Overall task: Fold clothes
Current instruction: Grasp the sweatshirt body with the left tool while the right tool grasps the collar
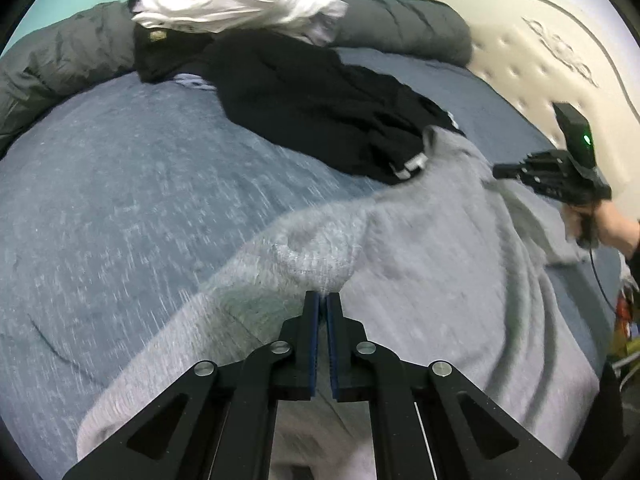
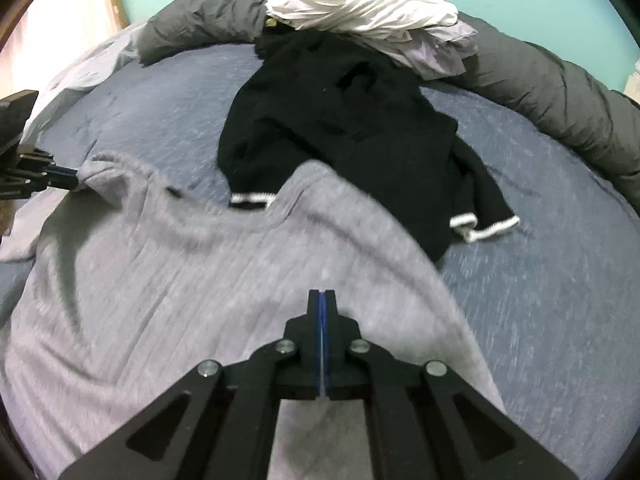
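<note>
**newbie:** so you've got the grey top (image 2: 208, 280) spread on the bed (image 2: 540, 280), collar end toward the black sweater (image 2: 340, 128). What's the grip right now?

**me:** Both sets of jaws are pressed together. My left gripper (image 1: 323, 295) has pinched up a little peak of the grey knit right at its tips. From the right camera it sits at the top's far left corner. My right gripper (image 2: 321, 292) is closed flat over the fabric near the right edge — from its own camera I can't tell if it actually caught cloth or just shut on air.

**newbie:** so what's the trick for this step?

**me:** I'd say check the right pinch first, re-grab if it's empty. Then lift both sides evenly, keep the edge taut between them, and steer clear of the black sweater's cuff (image 2: 253, 200) — it lies right against the collar, easy to drag along.
</note>
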Tool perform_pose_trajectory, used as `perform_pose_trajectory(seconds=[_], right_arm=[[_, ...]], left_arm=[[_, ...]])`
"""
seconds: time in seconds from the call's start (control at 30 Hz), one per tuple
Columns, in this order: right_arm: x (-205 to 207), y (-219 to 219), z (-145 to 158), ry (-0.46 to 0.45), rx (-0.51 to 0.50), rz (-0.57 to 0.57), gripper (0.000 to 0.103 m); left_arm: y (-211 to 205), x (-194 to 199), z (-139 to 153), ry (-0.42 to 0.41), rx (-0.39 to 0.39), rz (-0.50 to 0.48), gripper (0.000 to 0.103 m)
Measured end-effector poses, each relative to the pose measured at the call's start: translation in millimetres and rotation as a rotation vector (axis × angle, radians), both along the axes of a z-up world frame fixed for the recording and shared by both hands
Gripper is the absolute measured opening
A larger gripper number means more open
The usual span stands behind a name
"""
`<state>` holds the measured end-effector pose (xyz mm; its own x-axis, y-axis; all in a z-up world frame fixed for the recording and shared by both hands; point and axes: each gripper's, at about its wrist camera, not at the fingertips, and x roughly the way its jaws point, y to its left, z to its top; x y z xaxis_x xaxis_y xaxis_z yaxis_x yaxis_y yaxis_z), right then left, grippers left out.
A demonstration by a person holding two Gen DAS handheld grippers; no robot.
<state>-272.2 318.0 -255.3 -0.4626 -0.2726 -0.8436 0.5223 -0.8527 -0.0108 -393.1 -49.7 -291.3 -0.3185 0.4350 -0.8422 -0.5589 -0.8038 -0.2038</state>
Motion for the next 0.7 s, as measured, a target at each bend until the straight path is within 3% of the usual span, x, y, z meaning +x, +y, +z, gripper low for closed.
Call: perform_pose_trajectory(seconds=[0.17, 0.2, 0.23, 0.3, 0.33, 0.6, 0.63, 0.7], right_arm=[[-12, 7, 9, 0.016, -0.044, -0.057, 0.002], [-17, 5, 12, 0.025, -0.041, -0.071, 0.010], [-21, 1, 13, 0.034, -0.031, -0.081, 0.029], [-32, -6, 12, 0.036, -0.015, -0.085, 0.056], [-36, -10, 10, 0.034, -0.005, -0.088, 0.060], [-55, -28, -22, 0.026, 0.107, -0.062, 0.058], [-54, -29, -24, 0.020, 0.110, -0.051, 0.043], [-49, -27, -24, 0.026, 0.115, -0.039, 0.026]], left_arm=[[-1, 14, -13, -0.034, -0.025, -0.005, 0.004], [-2, 14, -16, -0.041, -0.028, -0.003, 0.004], [-2, 15, -19, -0.048, -0.030, -0.001, 0.004], [-1, 17, -25, -0.061, -0.042, -0.003, 0.004], [-1, 18, -28, -0.062, -0.048, -0.005, 0.004], [-12, 19, -40, -0.077, -0.034, 0.019, 0.004], [-13, 19, -41, -0.076, -0.034, 0.021, 0.004], [-14, 19, -42, -0.079, -0.028, 0.026, 0.004]])
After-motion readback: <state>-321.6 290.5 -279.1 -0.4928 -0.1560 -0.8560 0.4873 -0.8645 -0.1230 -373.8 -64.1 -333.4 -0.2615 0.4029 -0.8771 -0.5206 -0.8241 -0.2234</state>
